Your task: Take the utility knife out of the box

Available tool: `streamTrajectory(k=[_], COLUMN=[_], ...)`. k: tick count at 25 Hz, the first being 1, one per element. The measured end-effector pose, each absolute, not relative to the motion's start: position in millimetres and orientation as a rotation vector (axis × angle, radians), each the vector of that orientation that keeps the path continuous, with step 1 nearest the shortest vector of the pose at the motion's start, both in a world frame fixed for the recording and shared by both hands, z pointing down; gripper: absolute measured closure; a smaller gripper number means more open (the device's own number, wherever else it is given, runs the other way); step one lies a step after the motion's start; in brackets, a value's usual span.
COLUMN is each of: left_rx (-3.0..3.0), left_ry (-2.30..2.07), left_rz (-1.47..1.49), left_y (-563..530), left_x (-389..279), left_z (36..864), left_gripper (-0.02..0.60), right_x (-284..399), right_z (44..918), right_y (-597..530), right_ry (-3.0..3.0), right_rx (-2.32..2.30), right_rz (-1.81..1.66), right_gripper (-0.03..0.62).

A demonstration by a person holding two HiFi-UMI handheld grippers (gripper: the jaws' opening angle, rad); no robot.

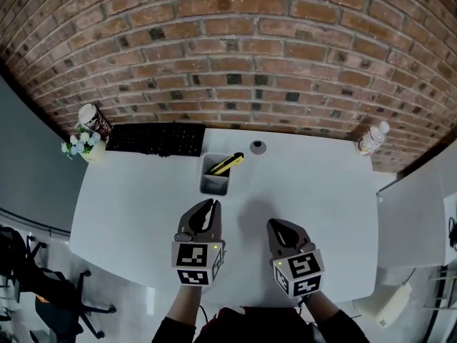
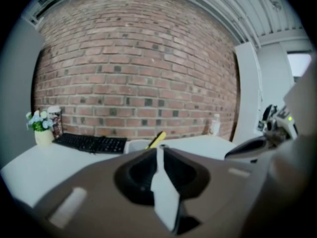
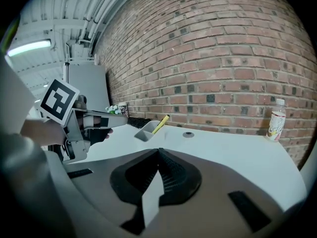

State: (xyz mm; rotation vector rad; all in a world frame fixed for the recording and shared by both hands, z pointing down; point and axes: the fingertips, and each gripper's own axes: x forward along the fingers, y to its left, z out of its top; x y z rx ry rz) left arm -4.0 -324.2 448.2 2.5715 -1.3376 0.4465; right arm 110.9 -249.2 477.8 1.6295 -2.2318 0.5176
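A small grey box [image 1: 214,181] stands on the white table [image 1: 143,213], just in front of the keyboard. A yellow and black utility knife [image 1: 227,164] leans out of the box toward the right, and shows in the left gripper view as the knife [image 2: 156,139] and in the right gripper view as the knife [image 3: 160,124]. My left gripper [image 1: 212,204] hovers close in front of the box with its jaws a narrow slit apart and nothing between them. My right gripper [image 1: 274,224] sits beside it to the right, jaws shut and empty.
A black keyboard [image 1: 156,138] lies at the back left, with a small flower pot [image 1: 82,147] and a can [image 1: 95,120] at its left end. A round grommet [image 1: 258,146] is behind the box. A bottle [image 1: 373,138] stands at the back right. A brick wall runs behind the table.
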Motion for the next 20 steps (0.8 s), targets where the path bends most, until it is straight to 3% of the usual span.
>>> streamTrajectory(k=[20], left_rx=[2.56], left_ry=[-1.296], left_rz=[0.61], left_y=[-394.6], left_x=[35.6], left_z=[483.3], left_gripper=[0.439], right_x=[135.3], right_z=[501.4], right_y=[-292.9], right_ry=[-2.19], right_rx=[1.639], right_rz=[0.588], right_gripper=[0.586])
